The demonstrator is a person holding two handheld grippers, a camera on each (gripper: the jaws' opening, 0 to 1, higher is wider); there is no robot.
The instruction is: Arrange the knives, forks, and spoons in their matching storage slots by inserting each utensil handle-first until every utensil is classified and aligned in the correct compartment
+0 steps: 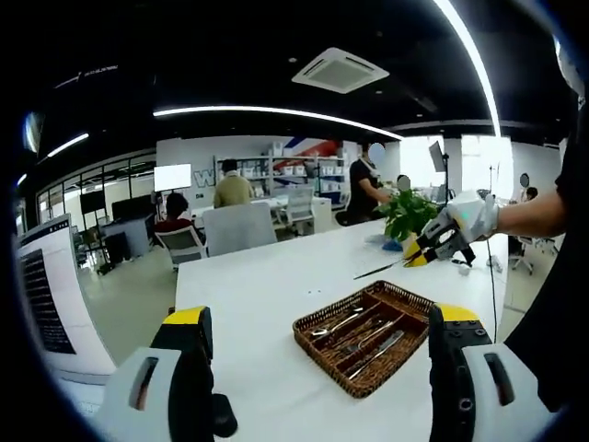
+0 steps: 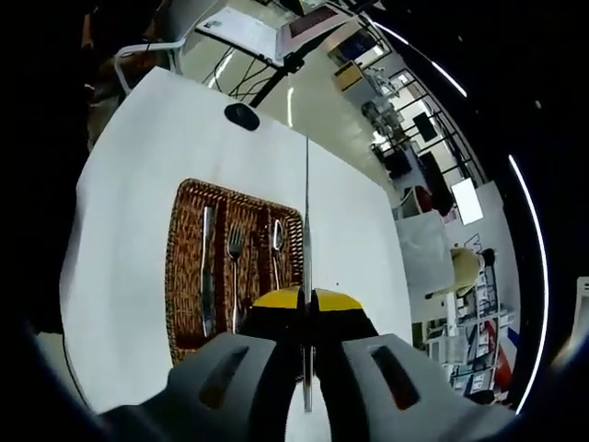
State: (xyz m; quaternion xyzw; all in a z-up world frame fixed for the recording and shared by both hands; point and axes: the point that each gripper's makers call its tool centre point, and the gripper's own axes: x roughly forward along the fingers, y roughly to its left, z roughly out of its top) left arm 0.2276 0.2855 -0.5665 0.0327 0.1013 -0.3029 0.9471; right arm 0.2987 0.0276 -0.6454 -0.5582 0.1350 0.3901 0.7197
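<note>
- Long white table runs mid-frame.
- Ceiling air vent at top centre, curved light strips beside it.
- Shelves against the far wall.
- Monitor at lower left.
- Potted plant at centre right.

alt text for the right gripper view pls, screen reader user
The right tool is shut on a thin metal utensil, held above a wicker tray on a white table. The tray holds a knife, fork and spoon in separate slots.

Only a large blue "W" could be made out on the far wall; text on the near-left monitor was too small to read.
</note>
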